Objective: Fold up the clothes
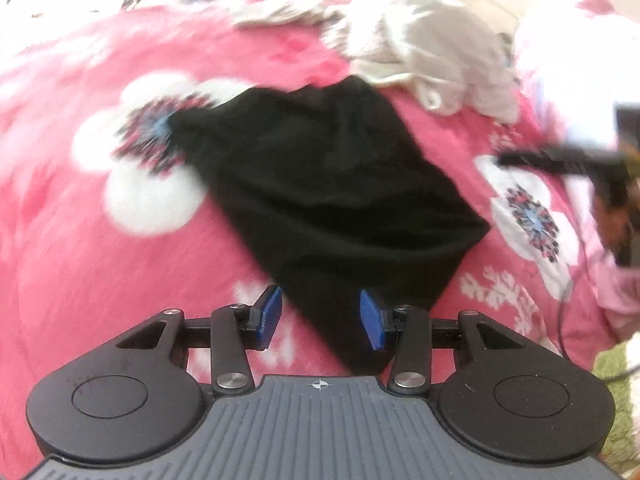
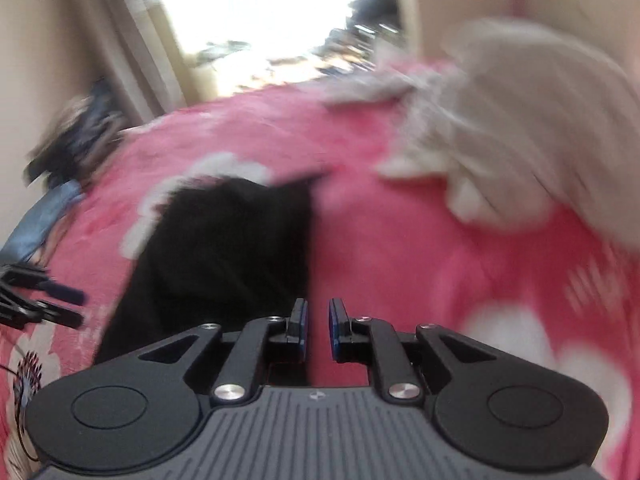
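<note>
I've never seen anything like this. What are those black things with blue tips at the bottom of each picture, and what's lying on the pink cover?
Those are two hand-held grippers; a person carries one in each hand. Each picture comes from a camera mounted on one gripper, looking forward along its fingers. The left gripper is open above a corner of a black garment. The right gripper is narrowly open and holds nothing. Everything lies on a pink flowered blanket. Farther back sits a crumpled pile of pale clothes, apparently waiting to be folded.
</note>
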